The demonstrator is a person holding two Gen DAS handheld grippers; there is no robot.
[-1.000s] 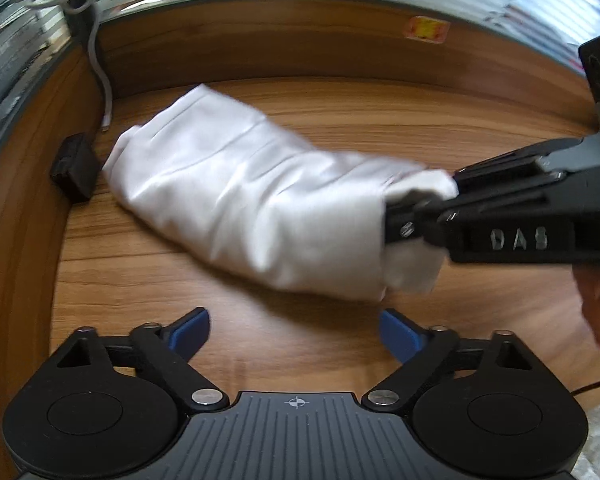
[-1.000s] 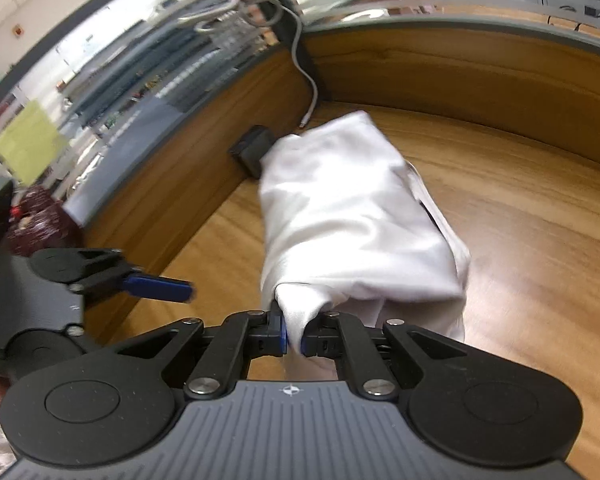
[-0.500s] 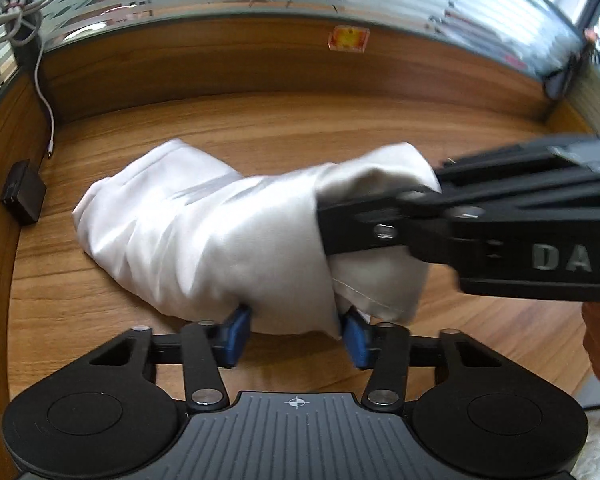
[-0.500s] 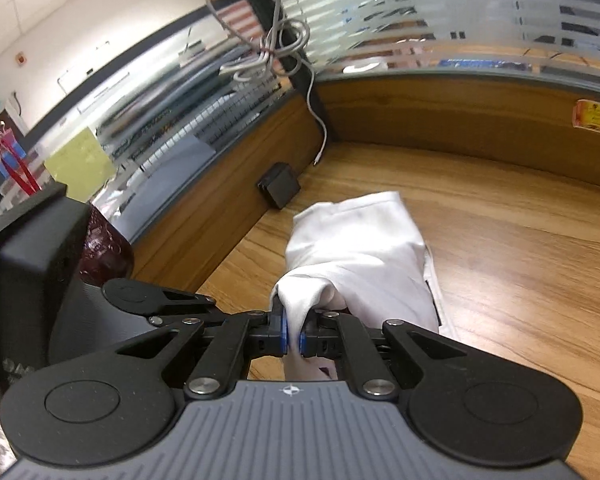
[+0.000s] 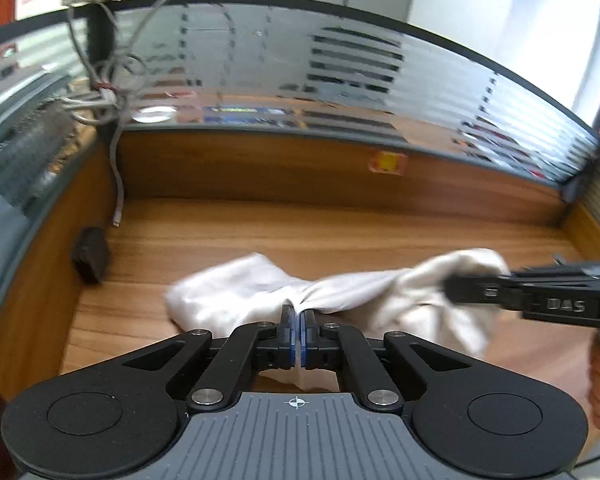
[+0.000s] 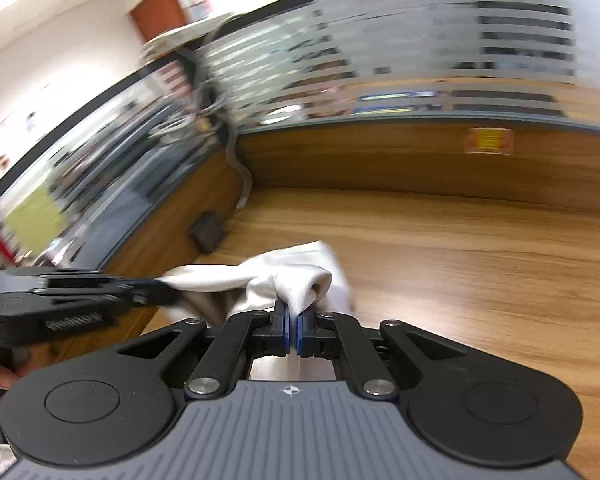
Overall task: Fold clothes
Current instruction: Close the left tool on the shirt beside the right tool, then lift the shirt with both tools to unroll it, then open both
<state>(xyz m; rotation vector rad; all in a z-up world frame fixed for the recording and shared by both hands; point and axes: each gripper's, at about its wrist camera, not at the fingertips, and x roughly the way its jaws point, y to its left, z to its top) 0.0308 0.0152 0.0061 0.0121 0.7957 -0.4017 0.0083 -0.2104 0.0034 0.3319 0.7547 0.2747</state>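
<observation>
Left wrist view: white garment [image 5: 236,292], seemingly pinched by both grippers.

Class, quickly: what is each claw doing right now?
Left claw: closed on the white cloth.
Right claw: closed on the same cloth.

To your right and ahead, the wooden desktop [image 6: 480,272] lies bare, so a gripper could sweep there freely. A wooden back panel [image 5: 300,168] walls off the far edge, with striped glass [image 5: 340,76] above it. On the left, a side panel closes you in; a small black box [image 5: 91,255] sits against it, and a grey cable [image 5: 118,184] dangles down in the corner. The white garment [image 5: 240,292] fills the near middle, strung between both grippers.
</observation>
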